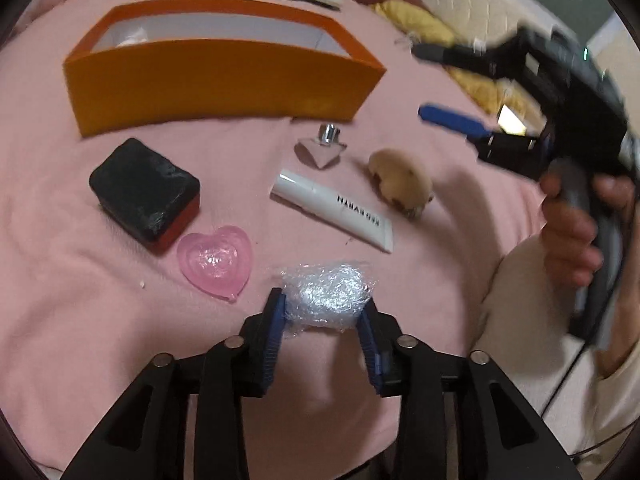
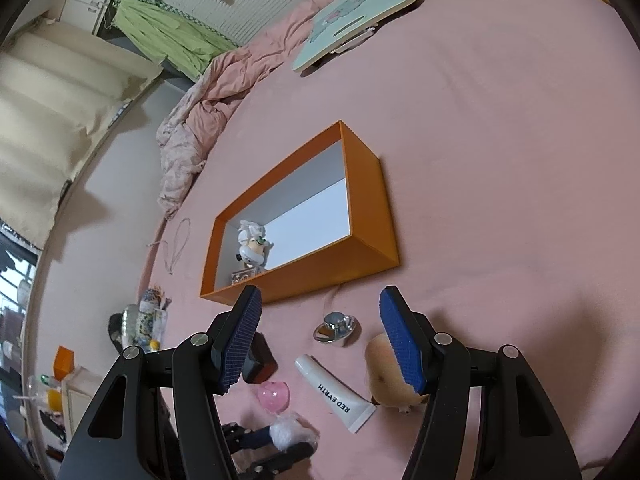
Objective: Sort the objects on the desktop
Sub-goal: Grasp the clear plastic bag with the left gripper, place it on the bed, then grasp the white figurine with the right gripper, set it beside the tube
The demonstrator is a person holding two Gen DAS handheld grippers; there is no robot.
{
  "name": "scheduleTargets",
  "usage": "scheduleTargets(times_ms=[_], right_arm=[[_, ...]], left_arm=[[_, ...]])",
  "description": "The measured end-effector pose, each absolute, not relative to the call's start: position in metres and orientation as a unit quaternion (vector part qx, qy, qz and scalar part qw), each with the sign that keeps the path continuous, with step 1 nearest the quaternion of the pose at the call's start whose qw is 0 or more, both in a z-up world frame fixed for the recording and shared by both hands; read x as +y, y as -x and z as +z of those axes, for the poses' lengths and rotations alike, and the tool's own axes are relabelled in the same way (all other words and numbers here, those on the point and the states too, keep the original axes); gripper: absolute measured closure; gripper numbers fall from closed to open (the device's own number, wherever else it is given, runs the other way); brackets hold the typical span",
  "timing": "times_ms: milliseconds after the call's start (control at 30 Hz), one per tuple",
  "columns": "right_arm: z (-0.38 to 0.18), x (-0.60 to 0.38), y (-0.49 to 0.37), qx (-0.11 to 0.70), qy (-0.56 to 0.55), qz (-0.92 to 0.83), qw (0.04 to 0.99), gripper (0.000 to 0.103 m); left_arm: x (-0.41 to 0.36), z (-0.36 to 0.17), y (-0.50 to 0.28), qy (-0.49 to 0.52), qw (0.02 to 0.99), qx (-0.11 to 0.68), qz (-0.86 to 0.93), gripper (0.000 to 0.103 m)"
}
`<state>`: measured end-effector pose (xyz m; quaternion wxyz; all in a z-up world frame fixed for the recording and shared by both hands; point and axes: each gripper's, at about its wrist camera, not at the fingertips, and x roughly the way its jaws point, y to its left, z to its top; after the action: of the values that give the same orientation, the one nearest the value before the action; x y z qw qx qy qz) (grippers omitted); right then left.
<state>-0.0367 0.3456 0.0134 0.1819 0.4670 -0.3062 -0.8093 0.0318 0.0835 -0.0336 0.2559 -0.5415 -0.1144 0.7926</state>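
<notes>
A crumpled ball of clear plastic wrap (image 1: 326,294) lies on the pink blanket between the fingertips of my left gripper (image 1: 322,320), whose jaws stand apart around it without squeezing it. Beyond it lie a pink heart dish (image 1: 216,260), a black block with a red base (image 1: 144,188), a white tube (image 1: 332,208), a small perfume bottle (image 1: 322,148) and a beige puff (image 1: 400,180). The orange box (image 1: 224,80) stands behind them, with a small figurine (image 2: 254,248) inside. My right gripper (image 2: 320,294) hovers open and empty above the bottle (image 2: 334,326) and tube (image 2: 336,392).
A person's hand (image 1: 572,232) holds the right gripper at the right. A pale green board (image 2: 356,16) lies far back on the blanket, with a crumpled pink cover (image 2: 192,128) at the bed's left edge. Yellow cloth (image 1: 420,24) lies beyond the box.
</notes>
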Motion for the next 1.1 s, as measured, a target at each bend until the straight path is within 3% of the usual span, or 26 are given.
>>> scheduleTargets(times_ms=[33, 233, 333, 533, 733, 867, 1100], right_arm=[[0.013, 0.344, 0.036, -0.302, -0.469, -0.810, 0.180, 0.041], [0.021, 0.334, 0.033, -0.270, -0.464, -0.821, 0.194, 0.041], [0.023, 0.324, 0.034, -0.252, -0.469, -0.822, 0.202, 0.041], [0.034, 0.279, 0.058, -0.222, -0.496, -0.807, 0.231, 0.041], [0.056, 0.199, 0.118, -0.127, -0.524, -0.806, 0.245, 0.041], [0.034, 0.154, 0.155, -0.069, -0.570, -0.782, 0.244, 0.041], [-0.017, 0.107, 0.190, -0.046, -0.633, -0.741, 0.217, 0.041]], left_arm=[[0.077, -0.030, -0.030, 0.538, 0.251, -0.134, 0.794, 0.034], [0.043, 0.014, -0.021, 0.463, 0.228, -0.142, 0.845, 0.014], [0.027, 0.018, -0.016, 0.447, 0.195, -0.119, 0.865, 0.012], [0.011, 0.004, -0.006, 0.434, 0.104, -0.143, 0.883, 0.012], [0.001, -0.005, -0.005, 0.435, 0.092, -0.175, 0.878, 0.012], [-0.006, -0.008, -0.005, 0.432, 0.093, -0.200, 0.875, 0.012], [-0.019, -0.016, 0.000, 0.437, 0.098, -0.253, 0.858, 0.012]])
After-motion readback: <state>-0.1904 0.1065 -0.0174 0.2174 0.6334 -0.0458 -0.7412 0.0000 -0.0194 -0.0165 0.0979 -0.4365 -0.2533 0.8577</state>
